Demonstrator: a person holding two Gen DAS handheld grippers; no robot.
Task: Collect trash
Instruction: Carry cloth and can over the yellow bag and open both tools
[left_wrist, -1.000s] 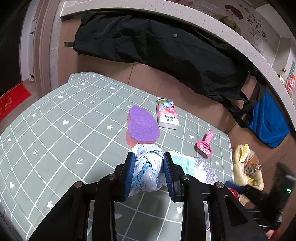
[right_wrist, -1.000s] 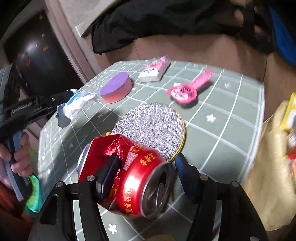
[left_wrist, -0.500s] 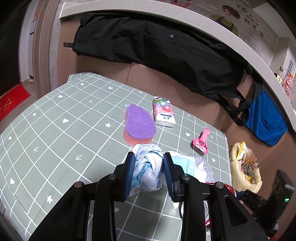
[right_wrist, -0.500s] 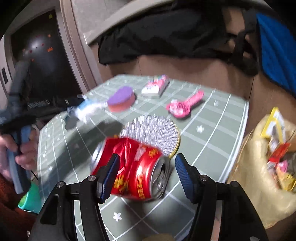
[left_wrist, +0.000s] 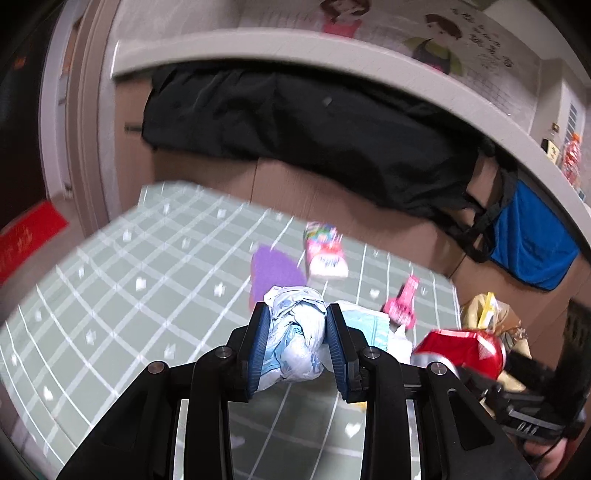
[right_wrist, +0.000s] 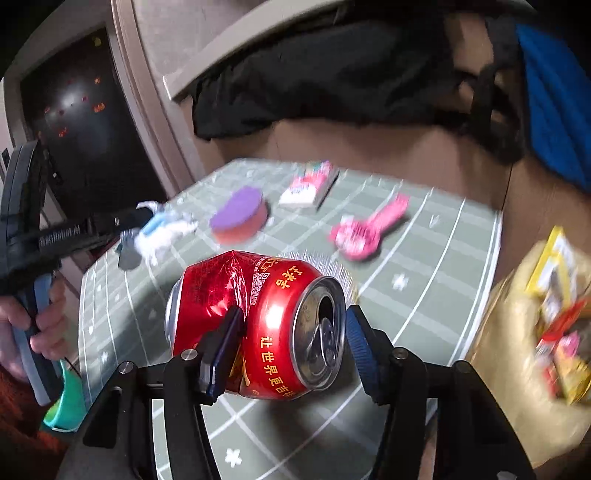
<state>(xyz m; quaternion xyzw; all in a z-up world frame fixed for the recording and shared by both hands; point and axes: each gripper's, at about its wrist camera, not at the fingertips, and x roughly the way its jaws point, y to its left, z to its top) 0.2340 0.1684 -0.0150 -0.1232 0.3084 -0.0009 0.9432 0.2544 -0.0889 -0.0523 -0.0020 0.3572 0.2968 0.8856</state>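
My left gripper (left_wrist: 297, 349) is shut on a crumpled white and blue wrapper (left_wrist: 295, 343) and holds it above the green checked table (left_wrist: 147, 288). It also shows in the right wrist view (right_wrist: 162, 229). My right gripper (right_wrist: 291, 339) is shut on a crushed red drink can (right_wrist: 255, 321), held above the table; the can also shows in the left wrist view (left_wrist: 461, 349). A yellow trash bag (right_wrist: 535, 343) with wrappers hangs off the table's right side, also seen in the left wrist view (left_wrist: 487, 314).
On the table lie a purple and pink sponge (right_wrist: 240, 218), a tissue pack (right_wrist: 308, 184), a pink toy brush (right_wrist: 369, 225) and a silver glitter disc (right_wrist: 332, 269) behind the can. A black coat (left_wrist: 314, 129) and blue bag (left_wrist: 532, 243) hang from the counter behind.
Both grippers have risen and moved toward the right with their loads. The can now sits nearer the yellow bag. The views are motion-blurred.
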